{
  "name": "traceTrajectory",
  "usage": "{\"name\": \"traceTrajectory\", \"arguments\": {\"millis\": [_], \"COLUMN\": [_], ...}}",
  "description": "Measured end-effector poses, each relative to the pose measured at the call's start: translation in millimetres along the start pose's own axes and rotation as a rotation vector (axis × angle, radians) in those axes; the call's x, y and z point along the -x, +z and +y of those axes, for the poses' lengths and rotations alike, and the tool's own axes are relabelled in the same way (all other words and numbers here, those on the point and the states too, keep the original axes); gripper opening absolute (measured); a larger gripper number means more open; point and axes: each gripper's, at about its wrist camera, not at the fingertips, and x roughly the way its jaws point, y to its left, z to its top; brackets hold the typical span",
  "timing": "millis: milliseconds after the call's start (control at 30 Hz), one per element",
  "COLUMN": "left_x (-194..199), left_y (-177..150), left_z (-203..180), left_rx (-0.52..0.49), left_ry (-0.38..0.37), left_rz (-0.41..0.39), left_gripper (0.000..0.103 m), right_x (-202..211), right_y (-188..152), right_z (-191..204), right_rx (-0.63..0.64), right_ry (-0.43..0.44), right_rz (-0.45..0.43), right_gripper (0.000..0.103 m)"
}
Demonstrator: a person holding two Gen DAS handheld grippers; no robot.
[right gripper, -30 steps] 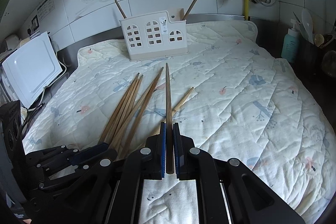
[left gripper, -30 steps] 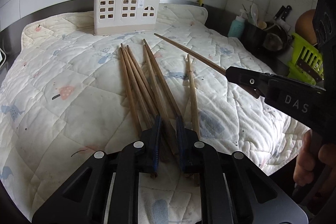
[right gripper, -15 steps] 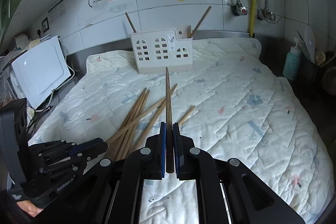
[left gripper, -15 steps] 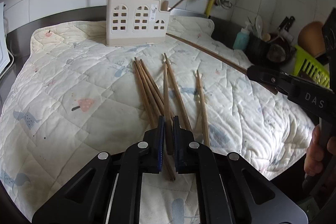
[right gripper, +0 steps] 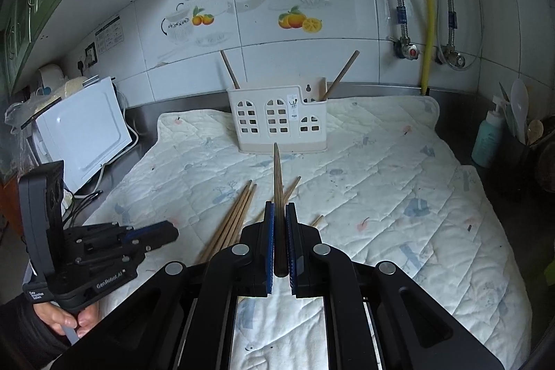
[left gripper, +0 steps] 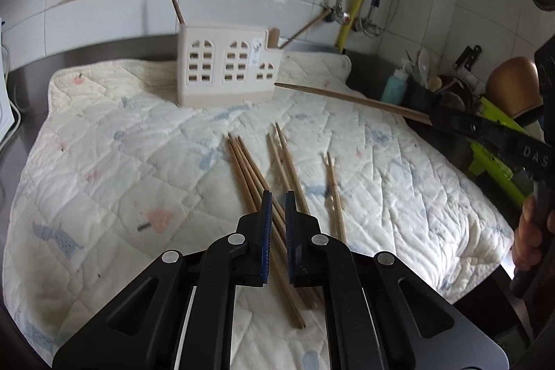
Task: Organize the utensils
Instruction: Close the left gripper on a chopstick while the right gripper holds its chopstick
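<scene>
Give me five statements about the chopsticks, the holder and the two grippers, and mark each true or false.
1. The right gripper holds a chopstick. True.
2. The white holder is empty. False: two sticks stand in it.
3. Several chopsticks lie loose on the quilted cloth. True.
4. The left gripper holds a chopstick. False: its fingers are shut on nothing.
5. The holder lies on its side. False: it stands upright.

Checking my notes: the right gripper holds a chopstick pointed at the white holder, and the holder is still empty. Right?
Not quite. The right gripper does hold a chopstick pointed at the holder, but the right wrist view shows two chopsticks already standing in the holder.
</scene>
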Motion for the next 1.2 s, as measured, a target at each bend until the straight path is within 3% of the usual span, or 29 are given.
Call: {"name": "traceTrajectory", "arguments": {"millis": [133,467,667,900,1200], "left_x": [-9,-21,-27,-32,-28], "left_y": [-22,-43,-47,-48,-38], "left_z": [-3,-26,-37,-33,-11], "left_rx": [0.018,-0.017,-0.081,-0.114,-0.06], "left_ry": [-0.023,-0.057,-0.017,0.03,0.053], "left_rz": [0.062,0.1,0.098,0.104,0.085], "left_gripper": [0.023,0.023,0.022,0.012,0.006], "right_x": [-6,-12,-12,-11,-7], "right_y": [-10,-18,-18,-18,-12], "right_z": [-2,-3,-3,-4,-2], "right_rx": [-0.025,-0.042,-0.046,-0.051,-0.046], "right_ry": [0.008,0.015,0.018,0.016,0.016], "right_rz": [0.023,0.034,0.03,0.028,0.008], "right_gripper": [0.006,0.006,0.006,0.006,0.006]}}
